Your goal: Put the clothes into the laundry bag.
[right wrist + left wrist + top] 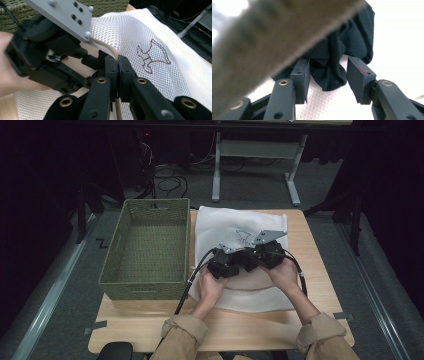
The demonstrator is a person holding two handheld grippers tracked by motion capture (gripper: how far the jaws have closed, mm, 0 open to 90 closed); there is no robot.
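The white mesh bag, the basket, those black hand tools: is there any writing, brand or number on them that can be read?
No readable words or numbers.
White mesh bag: a brown stitched outline figure, a picture, not lettering.
Left gripper: a small red mark on one of its fingers, too blurred to read.
Green woven basket: no label to be seen.

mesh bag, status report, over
Right claw shut on mesh bag edge. Left claw open inside the bag, dark cloth loose between its jaws. Nothing in the way.
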